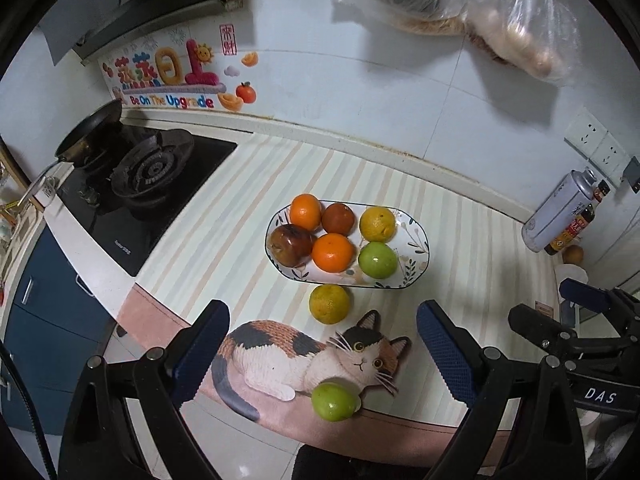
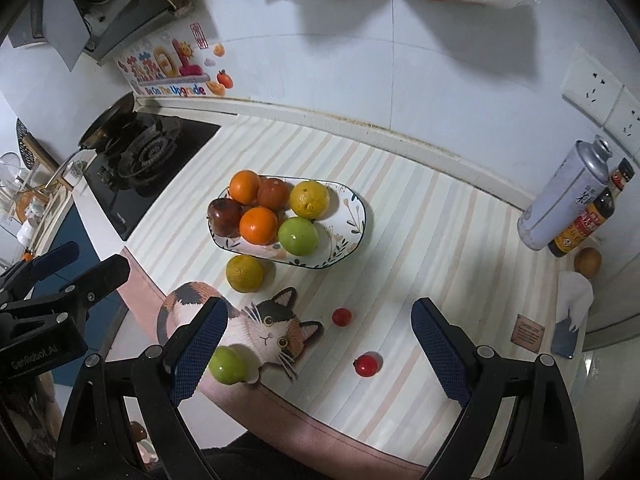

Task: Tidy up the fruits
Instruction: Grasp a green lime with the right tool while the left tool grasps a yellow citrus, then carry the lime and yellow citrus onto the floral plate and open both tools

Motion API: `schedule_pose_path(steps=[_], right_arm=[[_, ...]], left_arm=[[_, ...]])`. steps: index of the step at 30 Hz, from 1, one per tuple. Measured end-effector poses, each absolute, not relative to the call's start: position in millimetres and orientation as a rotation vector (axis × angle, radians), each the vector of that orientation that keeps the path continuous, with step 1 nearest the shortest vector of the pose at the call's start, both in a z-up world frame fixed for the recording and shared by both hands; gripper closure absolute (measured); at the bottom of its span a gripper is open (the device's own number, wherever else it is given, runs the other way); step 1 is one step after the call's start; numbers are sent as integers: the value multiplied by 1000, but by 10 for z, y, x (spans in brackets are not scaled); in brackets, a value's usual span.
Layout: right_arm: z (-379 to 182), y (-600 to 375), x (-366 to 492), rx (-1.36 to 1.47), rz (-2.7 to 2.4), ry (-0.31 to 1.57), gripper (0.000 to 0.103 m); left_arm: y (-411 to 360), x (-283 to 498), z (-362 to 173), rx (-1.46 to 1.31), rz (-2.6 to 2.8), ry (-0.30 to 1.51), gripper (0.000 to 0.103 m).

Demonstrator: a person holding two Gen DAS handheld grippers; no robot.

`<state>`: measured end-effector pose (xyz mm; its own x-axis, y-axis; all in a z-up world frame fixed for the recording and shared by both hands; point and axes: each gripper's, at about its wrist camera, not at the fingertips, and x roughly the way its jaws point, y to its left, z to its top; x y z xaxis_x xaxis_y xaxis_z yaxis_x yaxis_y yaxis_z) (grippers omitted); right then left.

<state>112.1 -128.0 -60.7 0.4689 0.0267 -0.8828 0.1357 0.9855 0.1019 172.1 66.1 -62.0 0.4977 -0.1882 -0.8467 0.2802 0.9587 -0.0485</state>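
A kitchen counter under a striped mat point(image 1: 248, 200) is running along a white tiled wall, with a gas hob point(image 1: 148, 176) lying off to the left. On the mat an oval plate point(image 2: 356, 216) is sitting with its long axis running left to right, slightly slanted toward the wall on the right; six fruits are crowding its left and middle, while its right end is lying bare. A yellow-green citrus point(image 1: 329, 304) is resting just beside the plate's near rim, and a loose green fruit point(image 1: 335, 402) is sitting right at the counter's front edge, on the cat picture point(image 1: 316, 352). Two small red fruits point(image 2: 342, 317) are lying apart on open mat to the right. The left gripper point(image 1: 320, 344) and the right gripper point(image 2: 320, 344) are both hanging above the counter, angled steeply down, jaws spread wide with nothing between them. A metal can point(image 2: 560, 200) and bottle are standing at the far right.
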Motion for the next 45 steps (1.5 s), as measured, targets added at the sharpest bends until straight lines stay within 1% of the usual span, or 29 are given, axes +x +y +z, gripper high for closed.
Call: schedule_pose_path(steps=[9,15,17,18,21,27,31,34,36,37,38,42,45], right_arm=[[-444,-1299,1001,196,-53,1055,8],[-557,-1300,1040,233,-31,1087,8],[-723,-1255,1106,252,-1,1132,8],[-861,-1212,1153,276,31,1172,8],[-1273,-1057,1271,341,120,1284,8],[-2341,-590,1466,460,261,1544,8],[-2832,-359,1525,469,275,1643,9],[-3044,-232,1559,451,285,1673,19],[-3136,-152,1577,427,298,1693,34],[-3151,-127,1591,409,300,1696,36],[-3142,-111,1590,388,301,1690,44],[-3054,-222,1614,352,268,1658,44],[-2900,-530,1638,392,202,1608,43]], left_arm=[[699,1603,-528,76,-280,995,7],[760,1636,-626,69,-248,1013,7],[816,1677,-745,77,-214,1038,2],[848,1697,-803,85,-194,1049,1],[976,1763,-1099,143,-89,1101,1],[1323,1822,-1751,192,59,1243,1],[1525,1827,-2071,199,124,1319,1],[1639,1859,-2216,174,140,1355,1],[1689,1889,-2287,166,142,1374,1],[1697,1911,-2302,163,143,1379,1],[1697,1932,-2320,160,140,1384,1],[1604,2087,-2344,150,96,1389,1],[1425,2239,-2292,125,26,1369,1]])
